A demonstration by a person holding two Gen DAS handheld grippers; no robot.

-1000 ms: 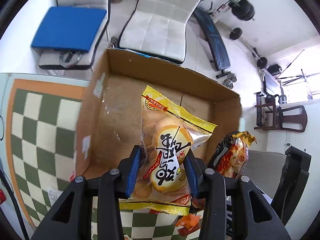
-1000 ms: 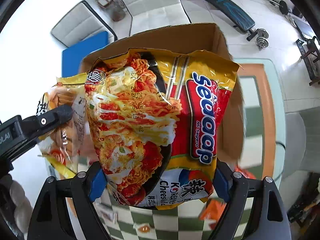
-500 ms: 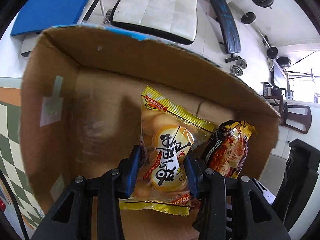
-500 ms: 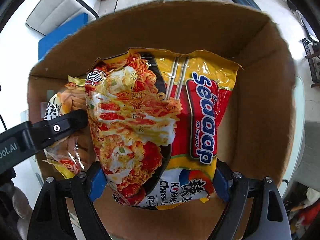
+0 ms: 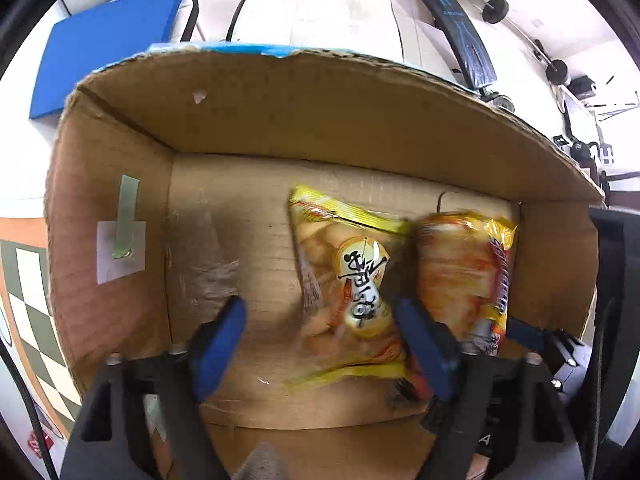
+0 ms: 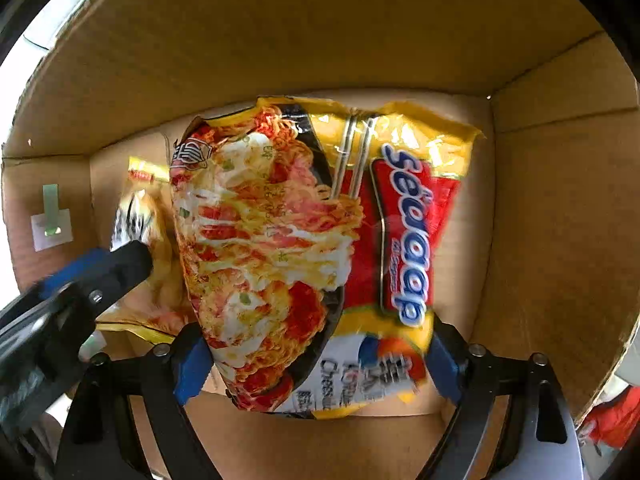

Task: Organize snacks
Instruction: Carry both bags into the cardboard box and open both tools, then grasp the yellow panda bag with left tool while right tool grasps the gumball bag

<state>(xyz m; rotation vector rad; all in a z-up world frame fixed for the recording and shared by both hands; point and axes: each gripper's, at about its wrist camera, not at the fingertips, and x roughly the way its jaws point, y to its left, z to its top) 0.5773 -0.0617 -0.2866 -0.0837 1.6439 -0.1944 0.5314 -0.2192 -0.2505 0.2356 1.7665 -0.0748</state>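
An open cardboard box (image 5: 320, 112) fills both views, and both grippers reach down into it. A yellow cracker packet (image 5: 352, 292) lies blurred on the box floor. My left gripper (image 5: 320, 346) is over it with its jaws opening; both pads stand clear of it. Right beside it is the red and yellow noodle packet (image 5: 464, 276). In the right wrist view the noodle packet (image 6: 312, 248) sits between the blue pads of my right gripper (image 6: 318, 364), whose jaws are opening. The packet looks blurred and loose, low over the box (image 6: 280, 40) floor.
A taped label (image 5: 120, 248) is stuck on the box's left wall. The box stands on a green checkered cloth (image 5: 24, 280). Beyond it are a blue cushion (image 5: 108, 44), white chairs (image 5: 320, 0) and a weight bench (image 5: 460, 20). An orange packet (image 6: 616, 420) lies outside the box at right.
Both grippers came down into the box with their packets. The left jaws sprang open and let the cracker packet drop to the floor. The right jaws widened slightly around the noodle packet.
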